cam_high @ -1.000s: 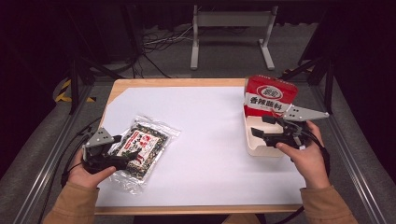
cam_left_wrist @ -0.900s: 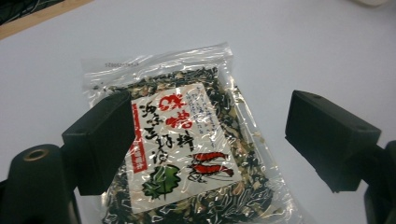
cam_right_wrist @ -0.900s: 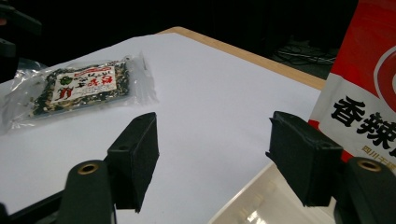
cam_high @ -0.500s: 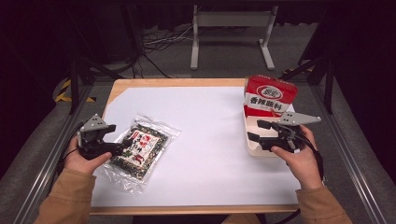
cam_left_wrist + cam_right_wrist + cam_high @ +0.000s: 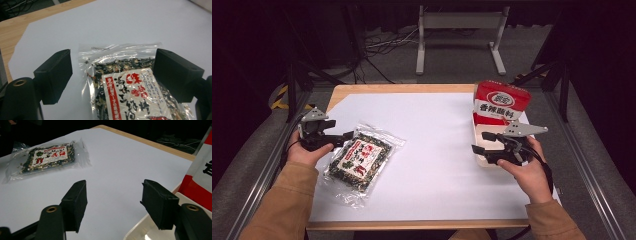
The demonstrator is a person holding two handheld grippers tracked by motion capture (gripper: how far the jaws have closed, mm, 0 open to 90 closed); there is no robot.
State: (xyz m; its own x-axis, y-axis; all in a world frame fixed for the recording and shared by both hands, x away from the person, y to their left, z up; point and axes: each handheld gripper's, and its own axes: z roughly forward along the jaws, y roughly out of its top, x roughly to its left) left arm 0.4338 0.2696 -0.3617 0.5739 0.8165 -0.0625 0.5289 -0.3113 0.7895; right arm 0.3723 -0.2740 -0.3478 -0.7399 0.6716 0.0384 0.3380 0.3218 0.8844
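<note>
White-covered worktop point(image 5: 437, 165): clear seaweed-snack packet point(image 5: 359, 161) not yet gripped, well left of cream tray point(image 5: 478, 145). Left gripper point(image 5: 346, 138) wide open at its edge; right gripper point(image 5: 480, 144) has been closing slightly, empty, over tray.

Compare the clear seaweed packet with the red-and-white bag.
The clear seaweed packet lies flat on the white sheet; the red-and-white bag stands upright in a cream tray. The packet's dark contents show through; the bag is opaque. The packet sits at the left, the bag at the right. Both carry red-and-white printed labels.
</note>
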